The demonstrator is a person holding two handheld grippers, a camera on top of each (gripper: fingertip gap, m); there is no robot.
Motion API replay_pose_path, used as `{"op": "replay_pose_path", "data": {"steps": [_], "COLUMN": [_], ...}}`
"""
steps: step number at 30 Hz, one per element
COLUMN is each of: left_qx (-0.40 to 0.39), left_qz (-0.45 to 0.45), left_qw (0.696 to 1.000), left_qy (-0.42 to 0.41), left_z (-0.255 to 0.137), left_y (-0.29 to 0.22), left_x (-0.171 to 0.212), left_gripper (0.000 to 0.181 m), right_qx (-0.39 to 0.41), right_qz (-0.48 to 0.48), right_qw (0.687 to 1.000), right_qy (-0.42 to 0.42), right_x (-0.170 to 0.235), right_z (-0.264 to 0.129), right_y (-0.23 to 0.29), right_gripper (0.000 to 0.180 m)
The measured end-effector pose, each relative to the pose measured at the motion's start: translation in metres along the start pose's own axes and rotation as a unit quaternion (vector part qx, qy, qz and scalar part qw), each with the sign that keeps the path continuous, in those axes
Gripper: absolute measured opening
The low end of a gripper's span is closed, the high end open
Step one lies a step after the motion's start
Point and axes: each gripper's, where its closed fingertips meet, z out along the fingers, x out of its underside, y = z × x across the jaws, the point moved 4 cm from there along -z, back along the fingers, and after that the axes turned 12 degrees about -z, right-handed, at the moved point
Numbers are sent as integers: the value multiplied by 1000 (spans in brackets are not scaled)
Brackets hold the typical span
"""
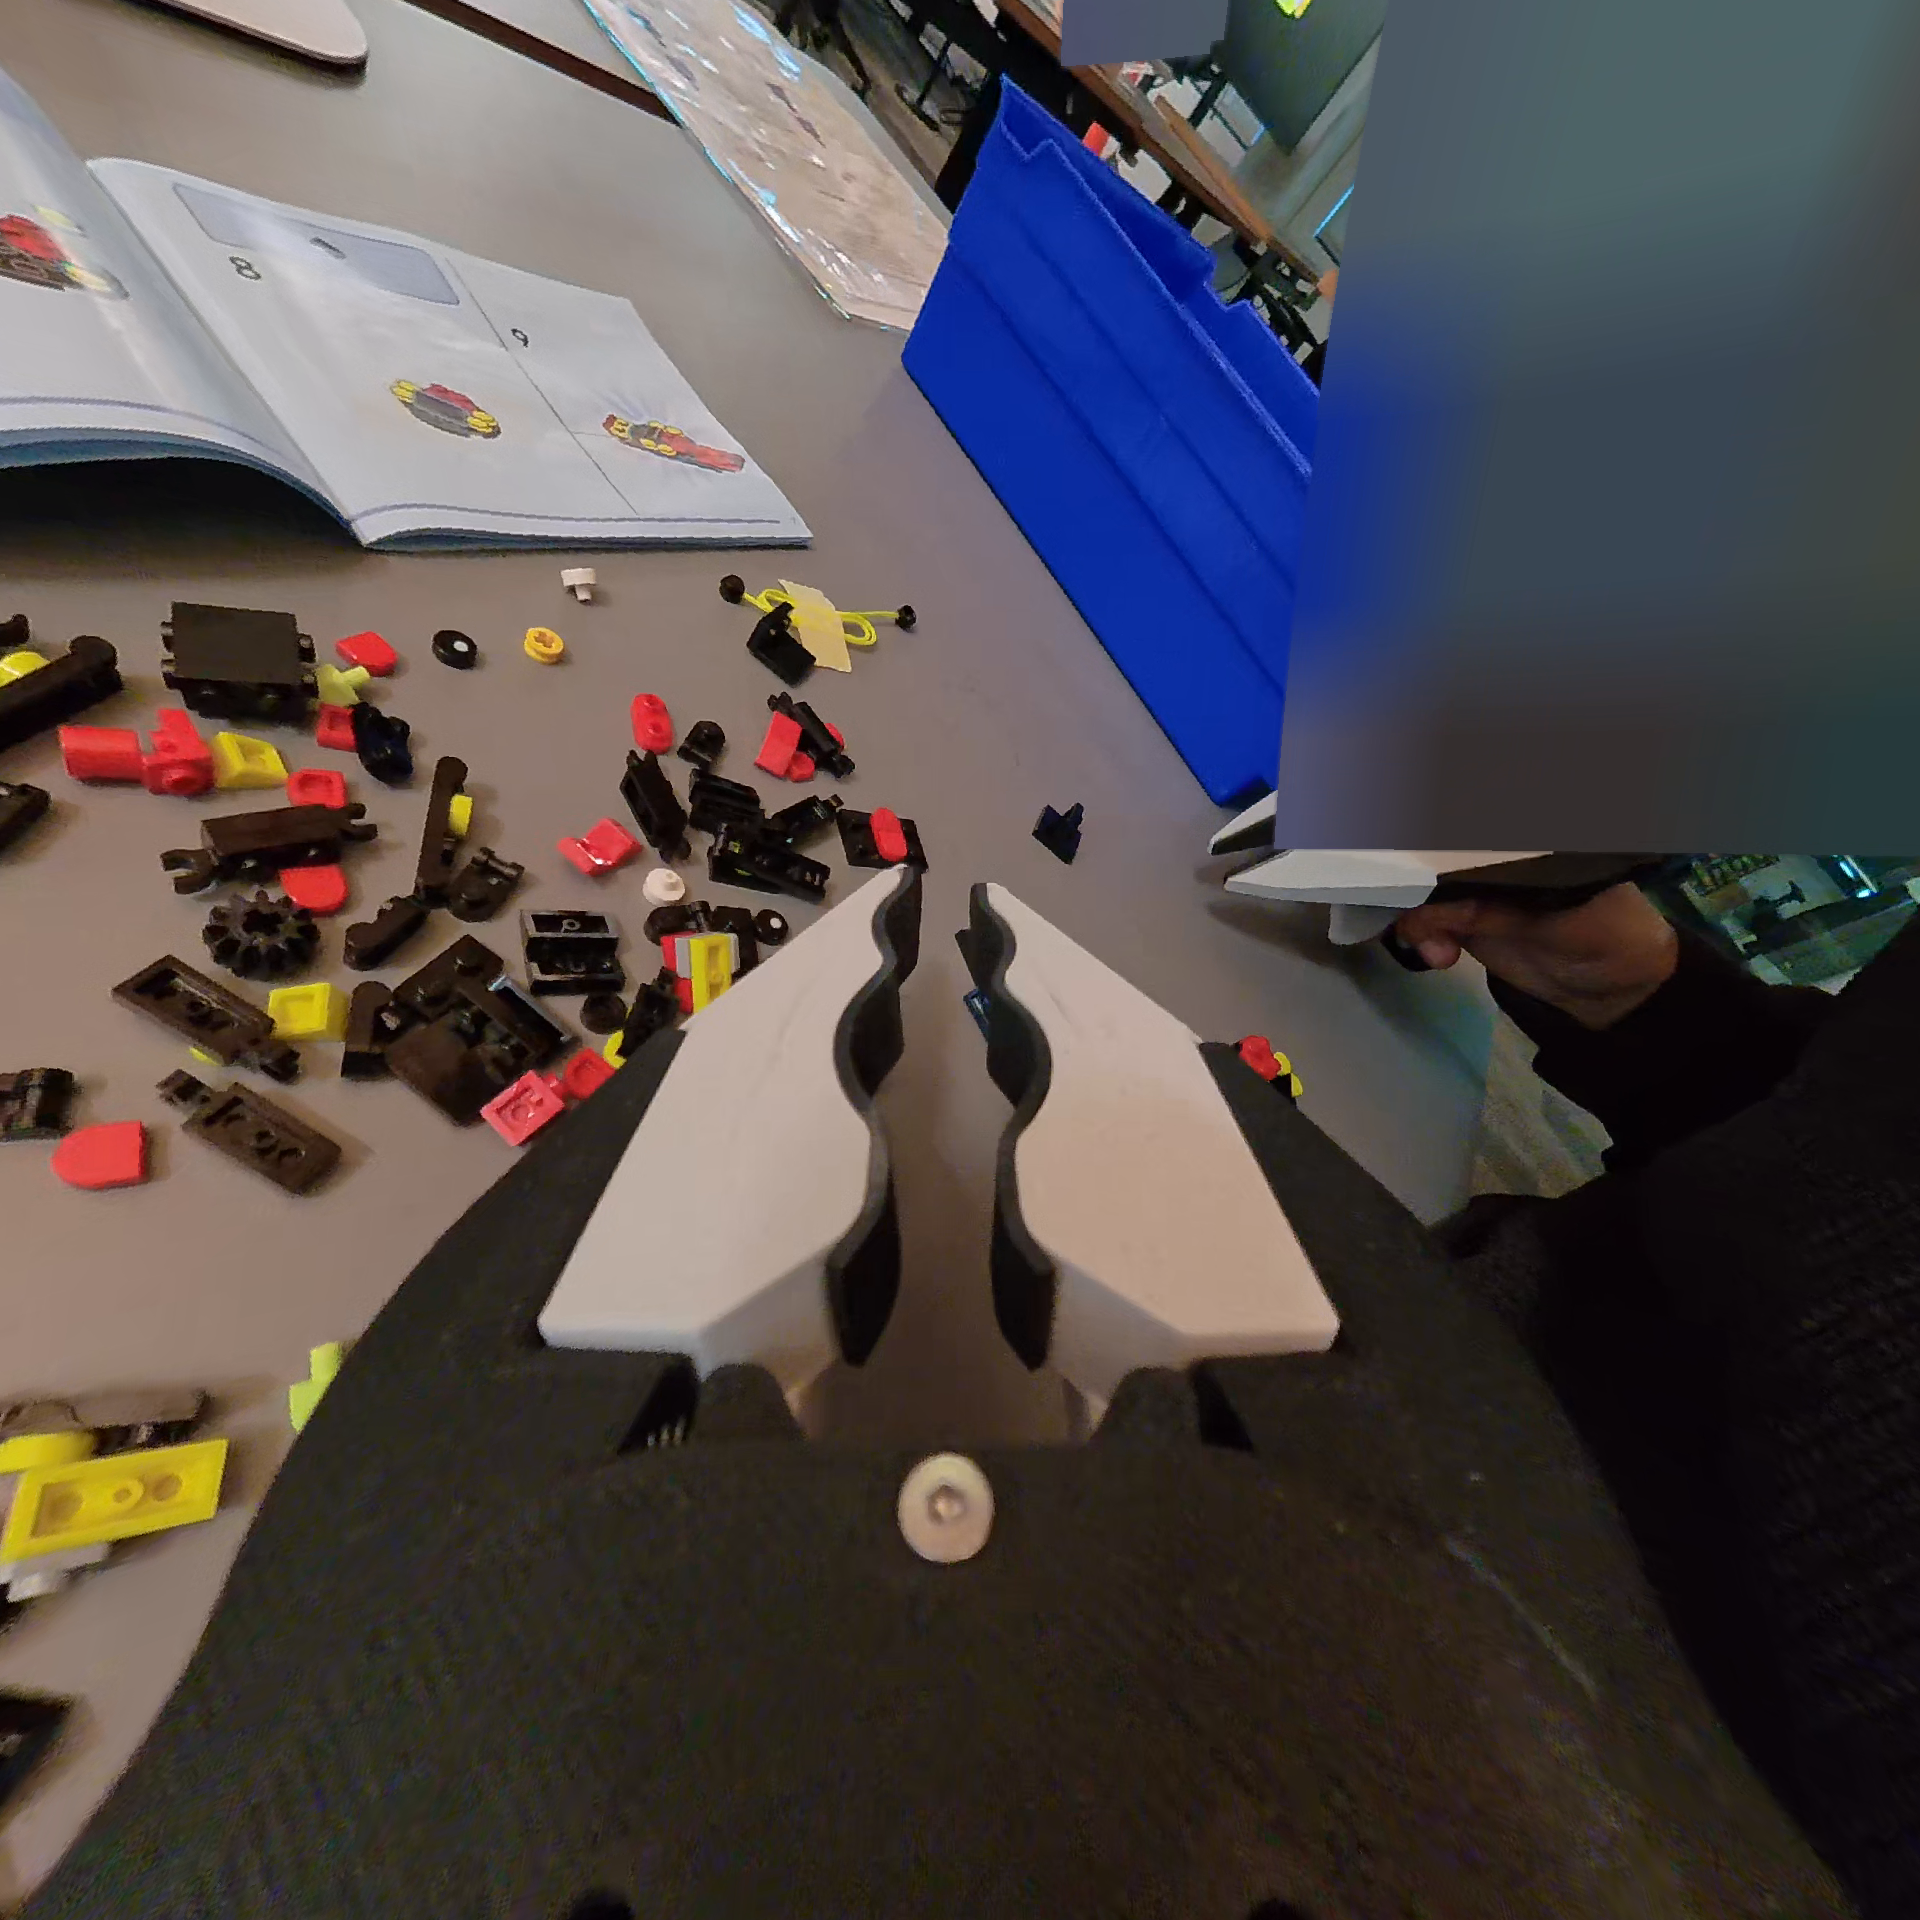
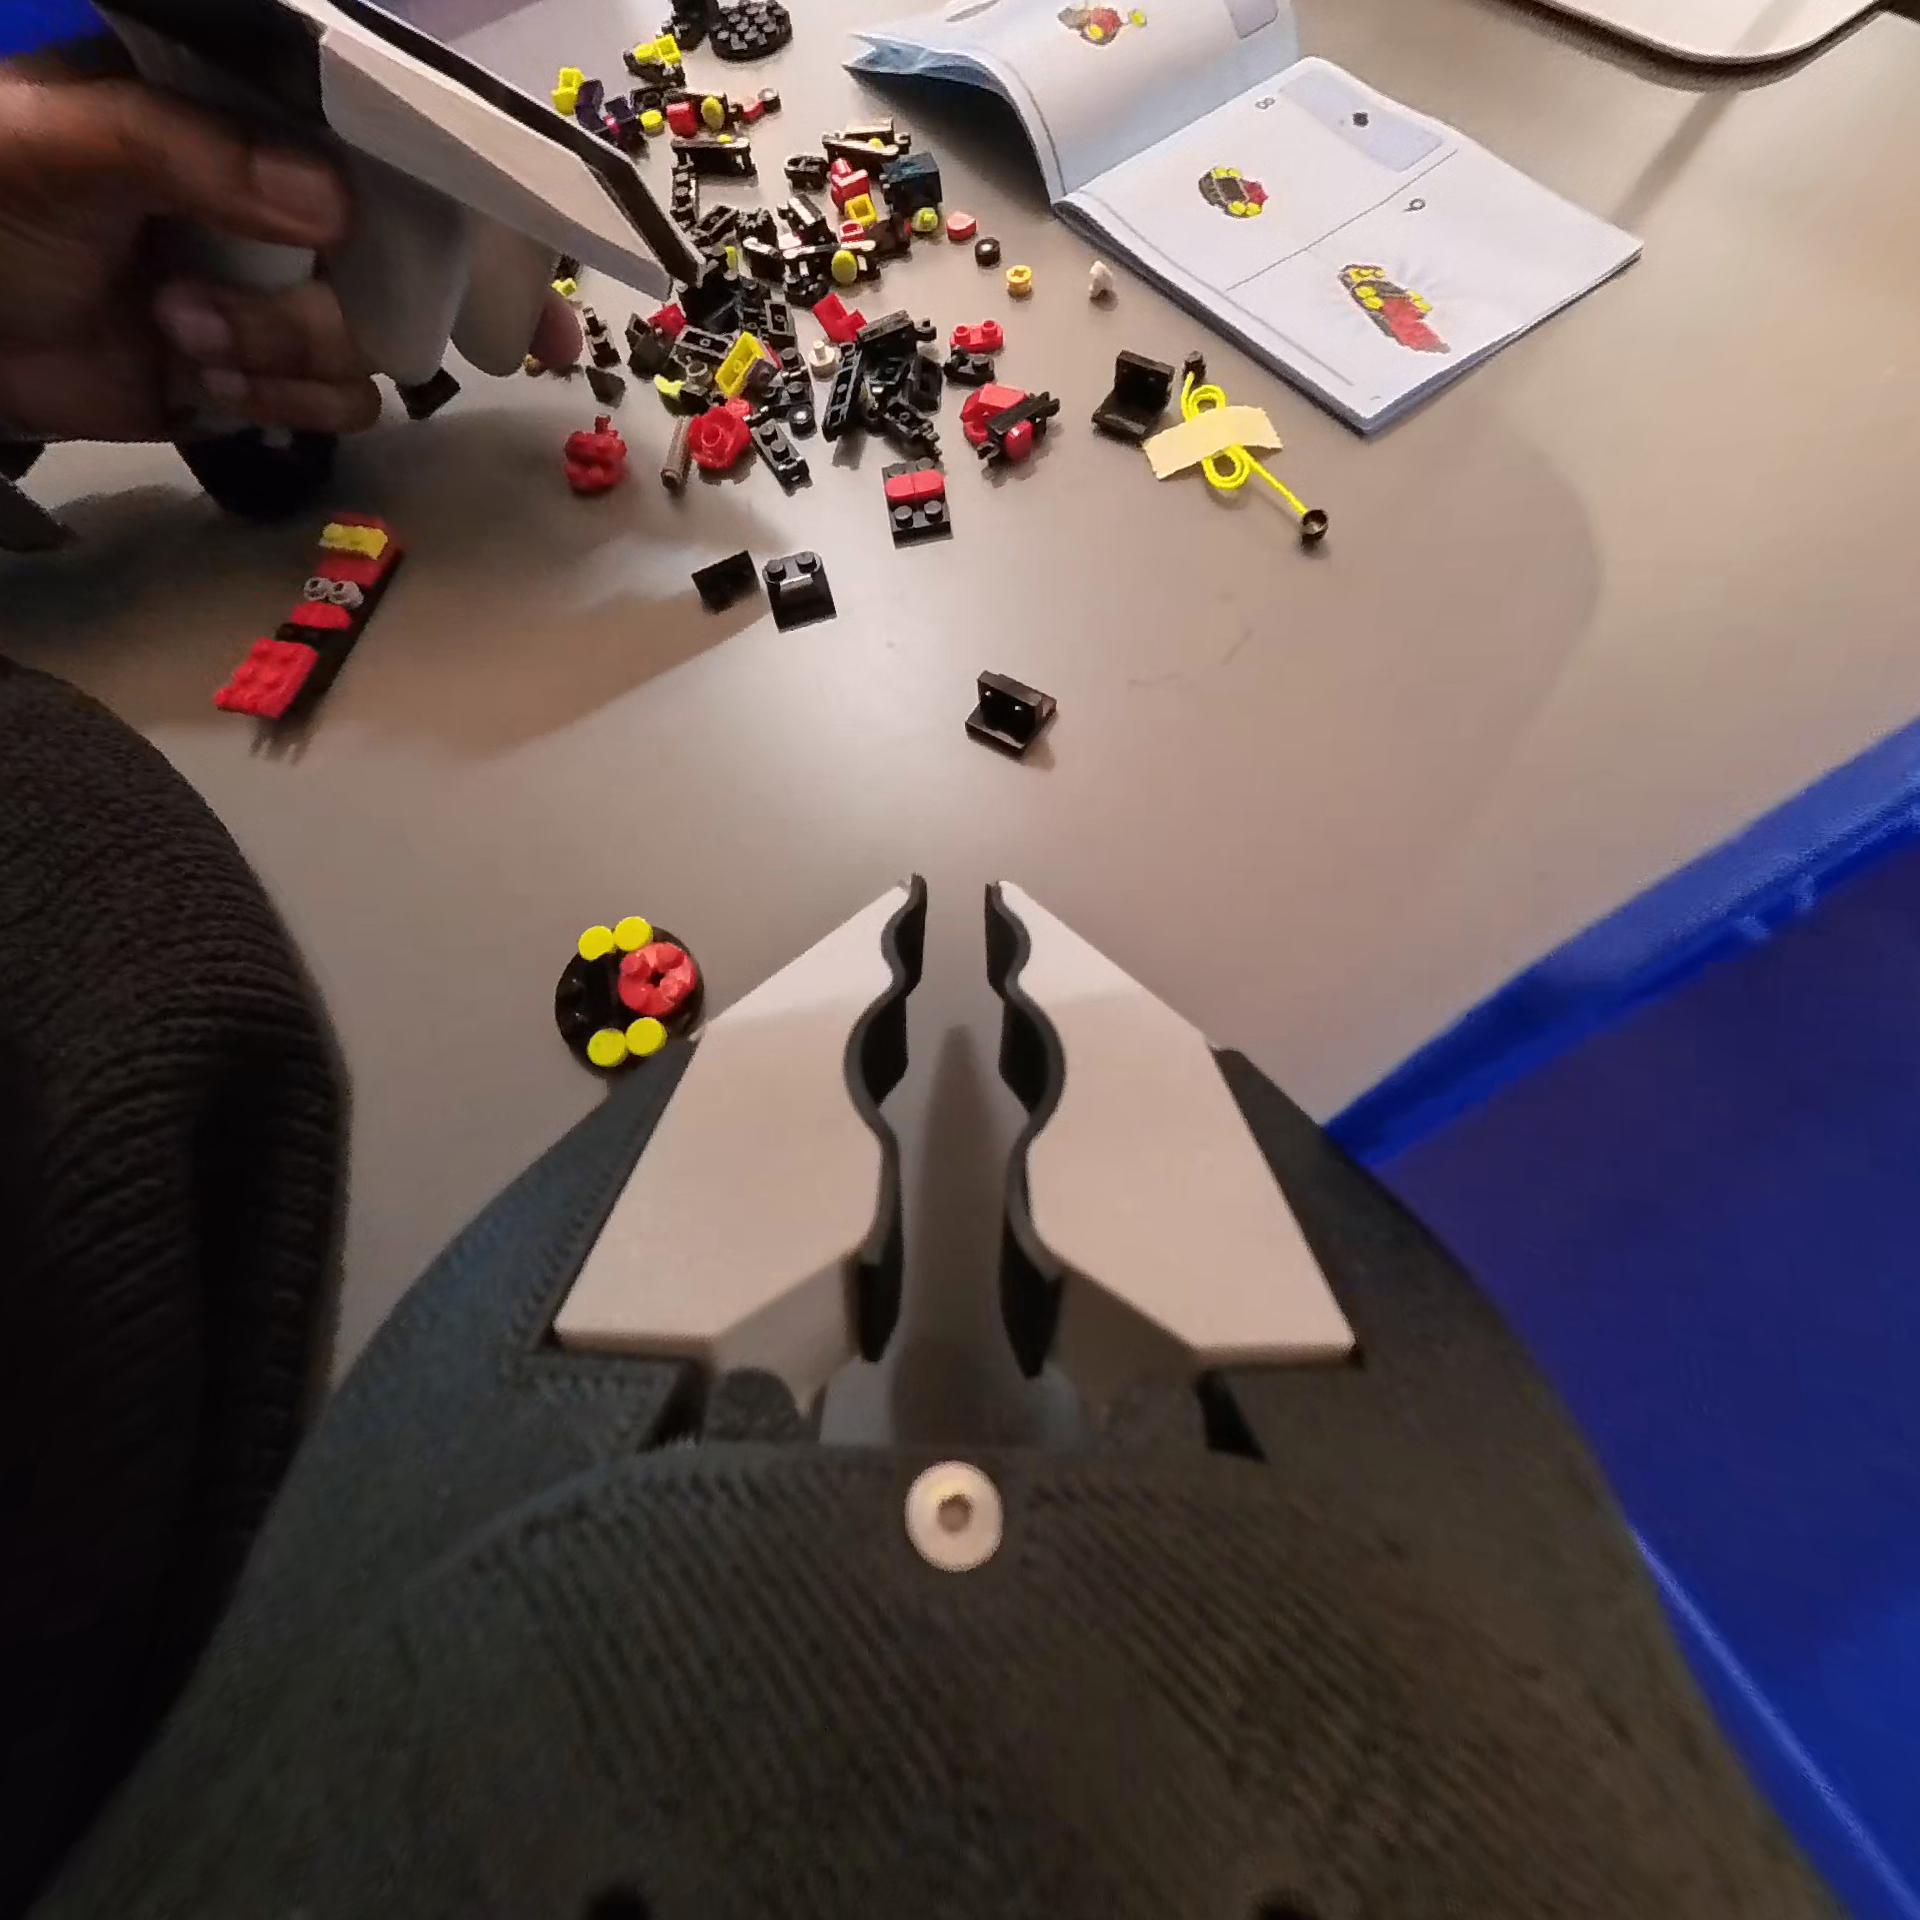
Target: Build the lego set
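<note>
Loose black, red and yellow Lego pieces [image 1: 468,883] lie spread on the grey table [image 1: 1039,675]; they also show in the right wrist view [image 2: 810,312]. My left gripper [image 1: 945,888] hovers at the pile's right edge with its jaws nearly together and nothing between them; it also shows in the right wrist view [image 2: 681,272]. My right gripper [image 2: 954,894] is likewise shut and empty, low over bare table. A round black disc build with red and yellow studs [image 2: 629,992] lies just left of it. A long black build with red and yellow parts [image 2: 312,623] lies farther left.
An open instruction booklet [image 1: 416,364] lies behind the pile. A blue bin [image 1: 1122,436] stands on the right, close beside my right gripper [image 2: 1662,1299]. A yellow string with tape [image 2: 1216,436] and a lone black bracket [image 2: 1010,712] lie apart. A hand [image 2: 156,260] holds the left gripper. My right fingertips sit around 15 cm from my left ones.
</note>
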Motion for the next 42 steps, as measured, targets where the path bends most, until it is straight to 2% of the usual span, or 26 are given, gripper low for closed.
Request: {"op": "replay_pose_path", "data": {"steps": [19,30,35,42], "left_qx": [-5,-46,-44,-53], "left_qz": [20,47,77,190], "left_qw": [1000,992,994,979], "left_qy": [-7,-107,-58,59], "left_z": [-2,-50,-51,-68], "left_y": [-5,-5,-17,-20], "left_x": [-2,-37,-20,16], "left_gripper": [6,7,14,24], "right_qx": [-1,6,12,-15], "right_qz": [-13,-89,-133,-180], "right_qw": [1000,996,990,982], "right_qy": [4,0,38,51], "right_x": [-2,-15,-13,-17], "right_z": [0,-6,-5,-1], "right_y": [3,25,32,48], "right_gripper": [11,13,16,32]}}
